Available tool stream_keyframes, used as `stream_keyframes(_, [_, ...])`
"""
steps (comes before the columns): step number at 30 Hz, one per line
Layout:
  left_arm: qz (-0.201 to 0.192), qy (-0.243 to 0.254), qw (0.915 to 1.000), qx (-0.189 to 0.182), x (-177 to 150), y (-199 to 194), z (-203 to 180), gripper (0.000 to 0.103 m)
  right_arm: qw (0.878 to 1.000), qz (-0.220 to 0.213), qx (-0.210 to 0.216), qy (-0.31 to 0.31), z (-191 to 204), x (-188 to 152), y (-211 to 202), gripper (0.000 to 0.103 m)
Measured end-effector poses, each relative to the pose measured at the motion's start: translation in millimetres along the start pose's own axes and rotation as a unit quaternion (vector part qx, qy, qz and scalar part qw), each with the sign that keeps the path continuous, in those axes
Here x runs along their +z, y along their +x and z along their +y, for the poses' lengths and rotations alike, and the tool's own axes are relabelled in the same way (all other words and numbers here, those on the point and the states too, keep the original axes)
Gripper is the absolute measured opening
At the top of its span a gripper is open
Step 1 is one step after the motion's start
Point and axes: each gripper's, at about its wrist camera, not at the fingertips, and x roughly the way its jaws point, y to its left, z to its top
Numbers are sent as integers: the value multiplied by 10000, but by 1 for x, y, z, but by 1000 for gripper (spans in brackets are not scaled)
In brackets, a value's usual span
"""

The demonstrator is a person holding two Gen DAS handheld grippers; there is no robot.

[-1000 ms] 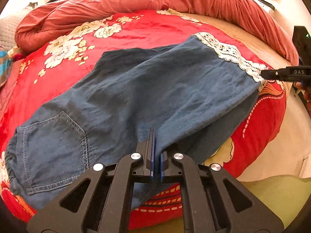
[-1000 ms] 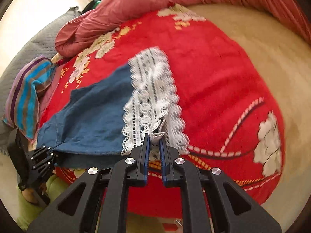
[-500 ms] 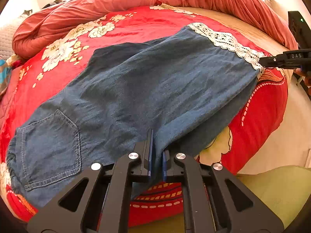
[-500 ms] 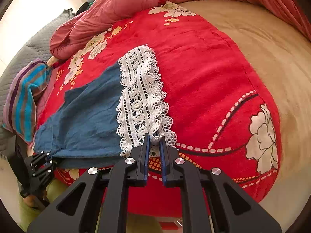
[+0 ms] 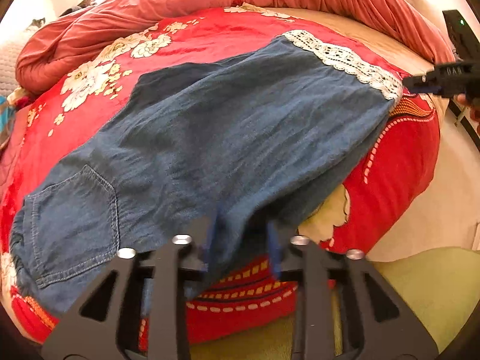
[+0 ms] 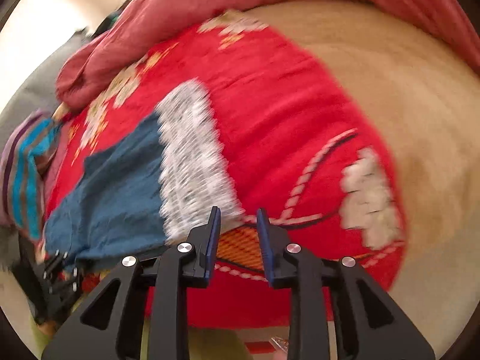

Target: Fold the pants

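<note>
Bedspread (image 5: 210, 30); pants (image 5: 225, 126) beside tool (image 6: 238, 234)

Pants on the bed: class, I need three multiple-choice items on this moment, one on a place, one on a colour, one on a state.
1. Where do the pants lie?
A. on the red floral blanket
B. on a wooden chair
C. on the floor

2. What colour is the lace trim at the leg end?
A. black
B. white
C. green

3. How does the right claw stand?
A. clamped on the back pocket
C. holding a hanger
B. open, beside the trim

Answers: 1 A, red flowered cloth shows all round the denim. 2 B, the lace band is white in both views. 3 B, its jaws have just been opening, with only blanket in the gap.
</note>
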Motion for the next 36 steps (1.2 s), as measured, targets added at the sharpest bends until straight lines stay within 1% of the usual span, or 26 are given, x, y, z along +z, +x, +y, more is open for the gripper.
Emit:
stream_keyframes(1, [-22, 8, 10000, -40, -1, -3, -1, 43, 9998, -152, -33, -106, 3, 3, -6, 25])
stream_keyframes(2, [-57, 12, 9999, -82, -3, -7, -2, 46, 9995, -232, -22, -216, 6, 4, -8, 25])
stream_keyframes(3, [-107, -5, 9999, -108, -6, -13, -1, 46, 9985, -332, 26, -427, 15, 5, -11, 26])
stream_keyframes(4, [-159, -45, 9998, -121, -7, -19, 0, 49, 9972, -375, 105, -644, 25, 5, -11, 26])
stream_keyframes(5, [-208, -117, 9997, -113, -9, -24, 4, 56, 9955, -378, 231, -837, 34, 5, -10, 32])
stream_keyframes(7, [-277, -373, 9989, -2, -12, -35, 17, 66, 9893, -309, 517, -1332, 60, 1, -3, 34])
stream_keyframes(10, [-233, -927, 9950, 273, -19, -43, 46, 70, 9786, -78, 786, -1898, 92, -5, 13, 35])
stream_keyframes(11, [-197, -1141, 9924, 404, -22, -43, 56, 74, 9759, 32, 869, -2002, 99, -7, 19, 35])
stream_keyframes(12, [-140, -1340, 9891, 587, -25, -43, 65, 76, 9726, 158, 934, -2121, 106, -9, 26, 36])
stream_keyframes(13, [-47, -1581, 9838, 843, -29, -42, 78, 79, 9713, 225, 903, -2190, 111, -11, 33, 36])
stream_keyframes(14, [56, -1810, 9776, 1074, -34, -41, 91, 80, 9700, 311, 880, -2247, 113, -12, 37, 36])
stream_keyframes(15, [109, -1946, 9732, 1222, -36, -40, 100, 80, 9695, 416, 783, -2285, 113, -14, 45, 36])
stream_keyframes(16, [125, -2020, 9702, 1330, -39, -40, 107, 80, 9708, 478, 597, -2276, 109, -15, 51, 36])
stream_keyframes(17, [141, -2065, 9663, 1532, -41, -40, 115, 80, 9714, 587, 472, -2251, 104, -17, 57, 36])
stream_keyframes(18, [159, -2085, 9620, 1757, -43, -40, 122, 80, 9722, 665, 469, -2194, 100, -21, 59, 36])
stream_keyframes(19, [145, -2134, 9592, 1851, -47, -40, 131, 80, 9746, 704, 598, -2041, 92, -22, 62, 35])
stream_keyframes(21, [117, -2343, 9559, 1766, -53, -39, 145, 80, 9752, 660, 723, -1986, 88, -25, 62, 35])
stream_keyframes(22, [98, -2455, 9556, 1624, -56, -37, 149, 80, 9750, 654, 725, -1994, 88, -25, 62, 35])
stream_keyframes(23, [86, -2469, 9558, 1595, -58, -36, 150, 80, 9749, 652, 705, -2010, 89, -26, 62, 35])
stream_keyframes(26, [34, -2305, 9575, 1736, -56, -36, 142, 81, 9729, 672, 649, -2115, 94, -25, 60, 36])
stream_keyframes(29, [-28, -2288, 9583, 1713, -53, -44, 138, 81, 9722, 547, 825, -2121, 96, -21, 49, 36])
stream_keyframes(30, [-83, -2301, 9586, 1673, -50, -48, 138, 81, 9716, 476, 873, -2149, 97, -20, 45, 36])
stream_keyframes(32, [-289, -2286, 9593, 1632, -40, -58, 132, 88, 9691, 333, 977, -2240, 102, -16, 40, 36])
stream_keyframes(34, [-536, -2230, 9601, 1603, -27, -70, 126, 90, 9662, 278, 1063, -2333, 108, -11, 39, 36])
stream_keyframes(35, [-587, -2194, 9608, 1590, -22, -72, 126, 90, 9648, 256, 1068, -2389, 112, -9, 40, 41])
stream_keyframes(36, [-689, -2137, 9623, 1537, -12, -75, 123, 91, 9637, 234, 1093, -2426, 115, -6, 42, 50])
